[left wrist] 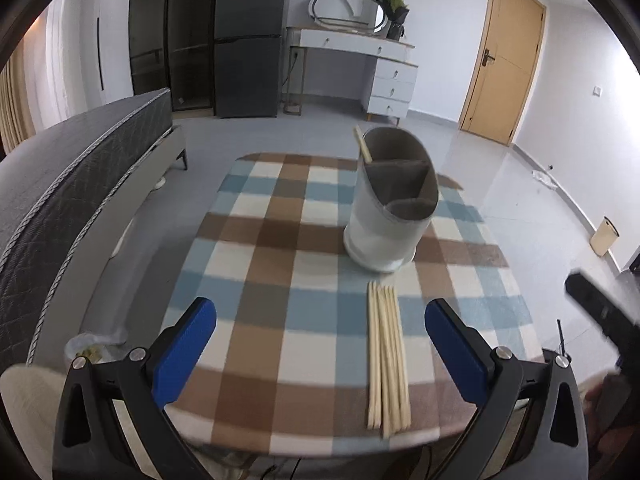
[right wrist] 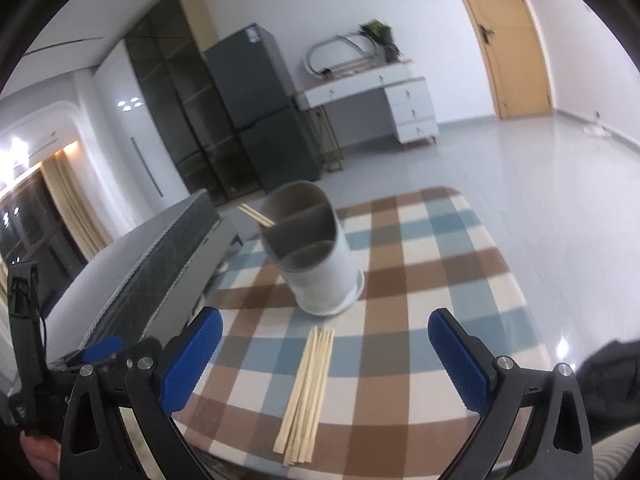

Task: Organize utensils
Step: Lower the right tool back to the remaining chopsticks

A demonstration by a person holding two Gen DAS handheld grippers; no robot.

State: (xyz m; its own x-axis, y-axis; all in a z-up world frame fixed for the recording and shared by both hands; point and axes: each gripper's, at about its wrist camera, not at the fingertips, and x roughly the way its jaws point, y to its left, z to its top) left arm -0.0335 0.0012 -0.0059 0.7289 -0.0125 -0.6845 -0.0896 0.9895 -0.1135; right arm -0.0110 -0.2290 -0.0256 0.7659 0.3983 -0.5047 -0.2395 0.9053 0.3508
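Left wrist view: my left hand-held gripper [left wrist: 320,344] stands wide, blue pads far apart, nothing between them and touching nothing; it hangs over the near edge of the surface [left wrist: 264,240].
Right wrist view: my right hand-held gripper [right wrist: 325,354] is spread as wide as it goes, empty, pads clear of everything.
Chopsticks on the cloth: a bundle of pale wooden chopsticks [left wrist: 388,360] lies flat on the checked cloth, side by side, running from the near edge toward the holder; in the right wrist view the same bundle [right wrist: 307,396] sits below and between my open pads, untouched.
Holder: a white cylindrical utensil holder [left wrist: 386,216] with a grey divided inside stands upright just beyond the far tips of the bundle, near but apart from them.
Holder contents: chopstick ends [left wrist: 362,144] stick out of the far compartment, leaning over the rim; I cannot count them. The nearer compartments look bare.
Around: bed [left wrist: 80,168] along the left of the surface; dark fridge [left wrist: 250,36], white dresser [left wrist: 384,76] and wooden door [left wrist: 504,60] at the far wall.
In the way: nothing lies between either gripper and the bundle.
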